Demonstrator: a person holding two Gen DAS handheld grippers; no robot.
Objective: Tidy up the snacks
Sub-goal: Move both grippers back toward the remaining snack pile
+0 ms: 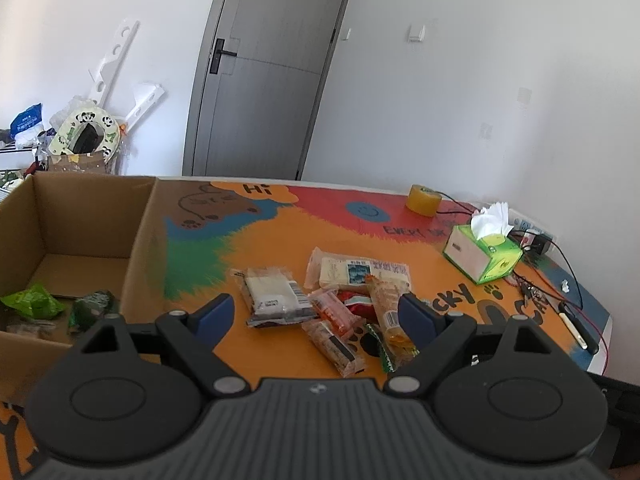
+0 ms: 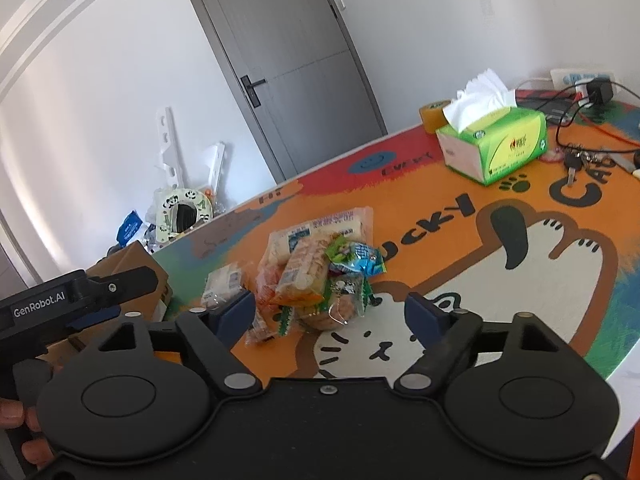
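Left gripper (image 1: 316, 316): spread wide over the heap, nothing between the blue pads; hangs above the table, aimed down at the packets, likely lining up a pick.
Right gripper (image 2: 330, 312): also spread, nothing clamped; hovers at the near edge of the heap, a clear wrapper just ahead of the gap.
Snack pile (image 1: 340, 304): loose packets heaped mid-table on the printed mat (image 1: 280, 232), touching and overlapping, so single picks call for the top or outer pieces.
White cracker pack (image 1: 276, 294): lies flat at the pile's box side, slightly apart from the rest; probably the easiest first take for the left side.
Long cream pack (image 1: 356, 272): at the far edge, partly under the others.
Cardboard box (image 1: 136, 240): open-topped, on the table left of the pile, within short reach; green packets (image 1: 32, 300) already on its floor, so sorting seems under way.
Tissue box (image 2: 496, 144): well apart from the snacks, beside the tape roll (image 1: 424, 200) and cables; no part of the job.
Left view only: box interior and its contents.
Right view only: blue-green candy wrapper (image 2: 360, 258) atop the pile, keys (image 2: 576, 164) by the tissue box, the left gripper's body and the person's fingers (image 2: 24, 420) at frame edge; box here only a corner, contents hidden.
Doubt: print on the small wrappers too blurred to read.
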